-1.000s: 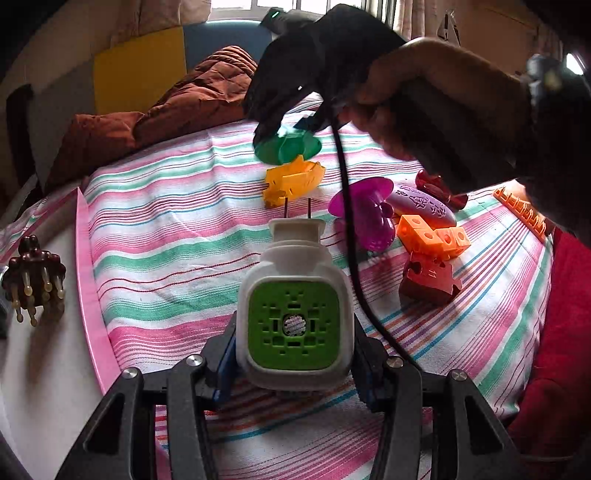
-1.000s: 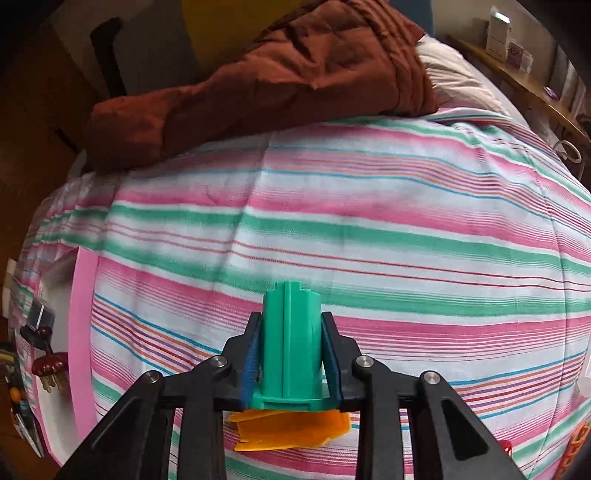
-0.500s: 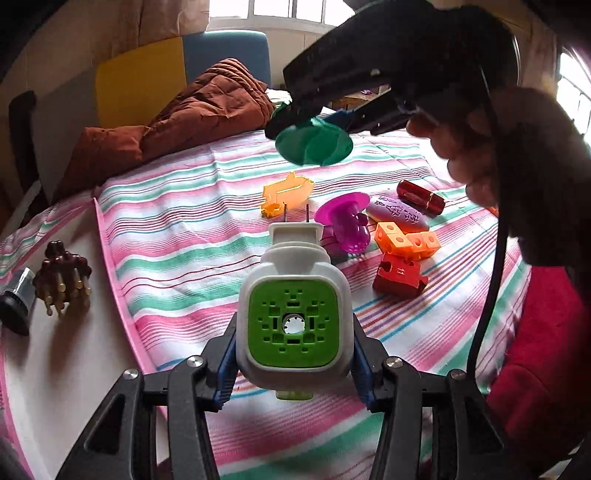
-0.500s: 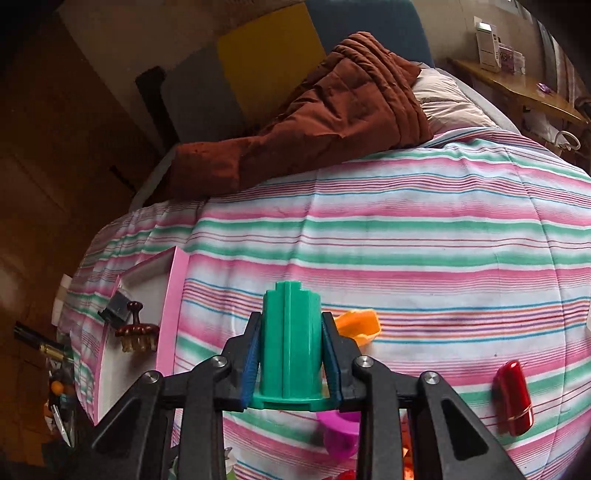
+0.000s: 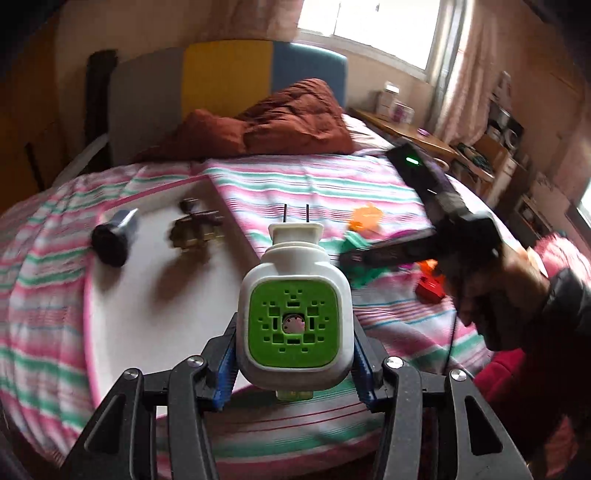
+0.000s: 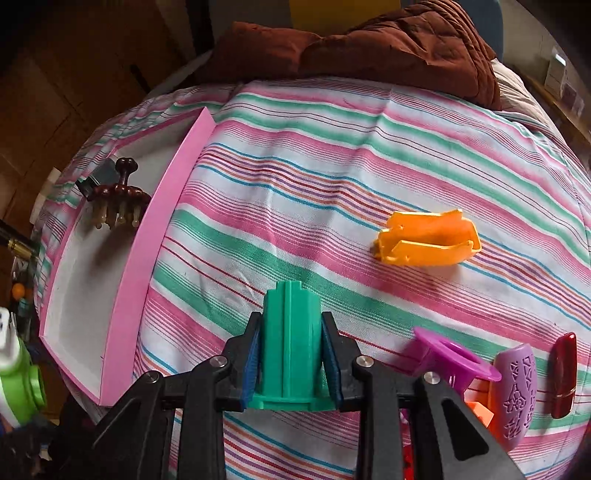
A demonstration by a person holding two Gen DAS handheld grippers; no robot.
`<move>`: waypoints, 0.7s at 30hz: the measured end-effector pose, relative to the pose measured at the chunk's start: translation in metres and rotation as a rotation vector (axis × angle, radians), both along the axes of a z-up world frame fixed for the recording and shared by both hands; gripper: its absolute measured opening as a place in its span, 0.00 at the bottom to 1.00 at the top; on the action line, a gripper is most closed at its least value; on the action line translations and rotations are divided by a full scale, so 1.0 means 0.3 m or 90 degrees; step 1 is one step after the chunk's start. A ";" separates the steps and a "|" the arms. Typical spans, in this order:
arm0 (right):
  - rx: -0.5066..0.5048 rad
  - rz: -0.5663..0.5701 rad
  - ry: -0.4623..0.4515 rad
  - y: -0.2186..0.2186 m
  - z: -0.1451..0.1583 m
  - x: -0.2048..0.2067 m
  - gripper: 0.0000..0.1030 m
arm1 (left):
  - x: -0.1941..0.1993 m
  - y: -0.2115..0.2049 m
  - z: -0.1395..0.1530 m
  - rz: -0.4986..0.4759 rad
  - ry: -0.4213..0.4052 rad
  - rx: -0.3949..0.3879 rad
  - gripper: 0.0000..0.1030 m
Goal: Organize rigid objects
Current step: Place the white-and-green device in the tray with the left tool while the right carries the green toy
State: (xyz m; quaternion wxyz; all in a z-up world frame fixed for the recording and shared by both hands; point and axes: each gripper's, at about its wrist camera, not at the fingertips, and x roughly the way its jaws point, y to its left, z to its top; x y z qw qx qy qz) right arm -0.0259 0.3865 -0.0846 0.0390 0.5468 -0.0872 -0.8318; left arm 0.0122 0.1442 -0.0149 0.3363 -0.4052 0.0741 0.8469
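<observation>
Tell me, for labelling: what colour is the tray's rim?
Pink rim around a white tray floor; clearest in the right wrist view.

Daylight comes from the window (image 5: 364, 27), blown out to white glare, while the room's corners fall dim. The left wrist view is smeared with motion blur, most over the tray (image 5: 155, 288). The right wrist view is sharper; both bend strongly at the edges, and the striped bedsheet (image 6: 332, 177) bulges.

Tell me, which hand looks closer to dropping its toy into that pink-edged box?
Probably the left. The left gripper, clamped on the white-and-green plug, hangs at the pink-edged box. The right gripper holds its green piece over the striped sheet, beside the box.
</observation>
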 end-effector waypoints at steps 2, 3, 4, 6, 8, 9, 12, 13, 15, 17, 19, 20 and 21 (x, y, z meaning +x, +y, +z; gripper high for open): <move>-0.003 -0.006 0.002 0.004 -0.004 0.001 0.29 | -0.037 -0.064 -0.001 0.044 -0.006 0.000 0.51; -0.005 -0.008 0.001 0.006 -0.004 0.002 0.29 | -0.062 -0.091 -0.005 0.062 -0.010 -0.002 0.51; -0.004 -0.006 0.002 0.005 -0.004 0.002 0.29 | -0.083 -0.115 -0.009 0.081 -0.012 -0.004 0.51; -0.003 -0.007 0.002 0.004 -0.004 0.002 0.29 | -0.113 -0.156 -0.018 0.110 -0.022 -0.006 0.51; -0.001 -0.004 0.002 0.005 -0.004 0.000 0.29 | -0.156 -0.185 -0.030 0.133 -0.037 -0.007 0.51; 0.000 -0.003 0.001 0.003 -0.002 -0.002 0.29 | -0.175 -0.195 -0.032 0.140 -0.042 -0.005 0.51; 0.007 0.004 -0.001 -0.006 -0.004 -0.007 0.29 | -0.225 -0.207 -0.029 0.146 -0.048 -0.010 0.51; 0.010 0.005 -0.001 -0.008 -0.004 -0.008 0.29 | -0.243 -0.204 -0.027 0.146 -0.046 -0.013 0.51; 0.015 0.009 -0.001 -0.010 -0.003 -0.009 0.29 | -0.283 -0.184 -0.021 0.135 -0.041 -0.019 0.51; 0.018 0.010 -0.002 -0.010 -0.003 -0.008 0.29 | -0.331 -0.150 -0.021 0.127 -0.028 -0.033 0.51; 0.018 0.011 -0.002 -0.010 -0.002 -0.008 0.29 | -0.375 -0.123 -0.031 0.115 -0.028 -0.044 0.51; 0.017 0.012 -0.002 -0.010 -0.002 -0.007 0.29 | -0.401 -0.108 -0.043 0.114 -0.029 -0.048 0.51; 0.018 0.012 -0.002 -0.010 -0.002 -0.007 0.29 | -0.424 -0.097 -0.052 0.112 -0.029 -0.054 0.51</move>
